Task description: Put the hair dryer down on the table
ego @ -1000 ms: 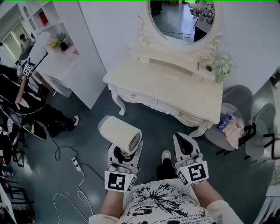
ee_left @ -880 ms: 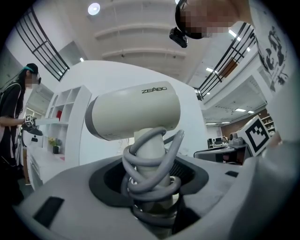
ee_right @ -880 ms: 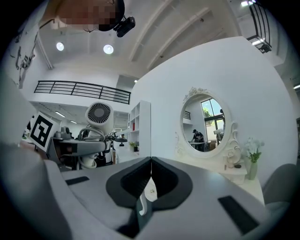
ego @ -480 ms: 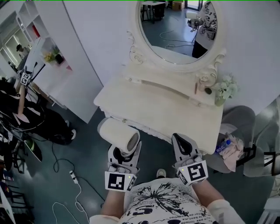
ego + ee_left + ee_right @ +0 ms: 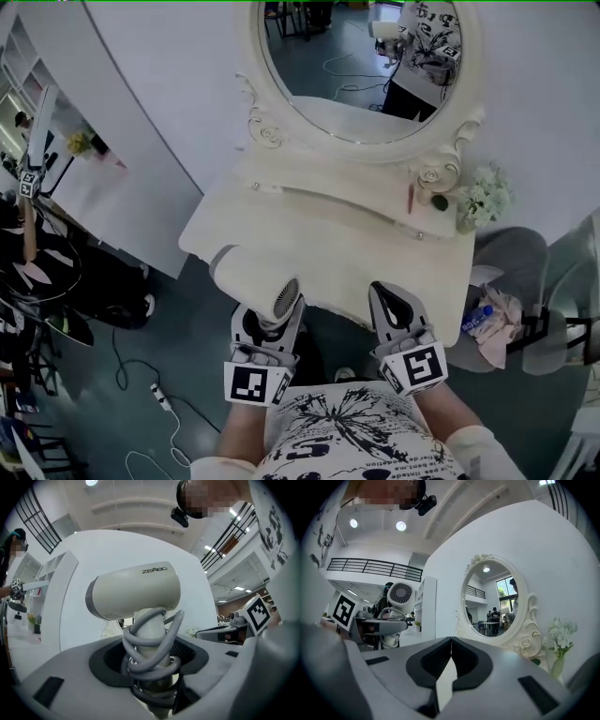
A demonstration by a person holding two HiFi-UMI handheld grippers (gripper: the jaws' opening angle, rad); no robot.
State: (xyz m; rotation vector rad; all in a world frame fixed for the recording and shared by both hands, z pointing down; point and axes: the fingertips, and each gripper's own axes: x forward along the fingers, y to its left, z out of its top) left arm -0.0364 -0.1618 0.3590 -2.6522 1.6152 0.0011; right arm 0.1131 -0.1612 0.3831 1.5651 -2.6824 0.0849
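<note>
Over the front-left edge of the bench [image 5: 375, 244] the hair dryer [image 5: 251, 279] is being held, barrel level, nozzle pointing left, its cord-wrapped handle being pinched by the left tongs [image 5: 267, 328]; the right tongs [image 5: 387, 298] are being held pressed together, empty.

The left grey two-jaw gripper [image 5: 270, 323] is held out ahead of the person's torso, pointing forward. Its jaws stand apart but clamp the cord-wrapped handle of the cream hair dryer [image 5: 136, 592], which stands up between them. The right grey two-jaw gripper [image 5: 388, 302] sits beside it at about the same height, near but apart, its jaws pressed together on nothing. The bare left forearm [image 5: 246, 433] and the right forearm [image 5: 448, 411], pale-sleeved further up, run back to the chest
</note>
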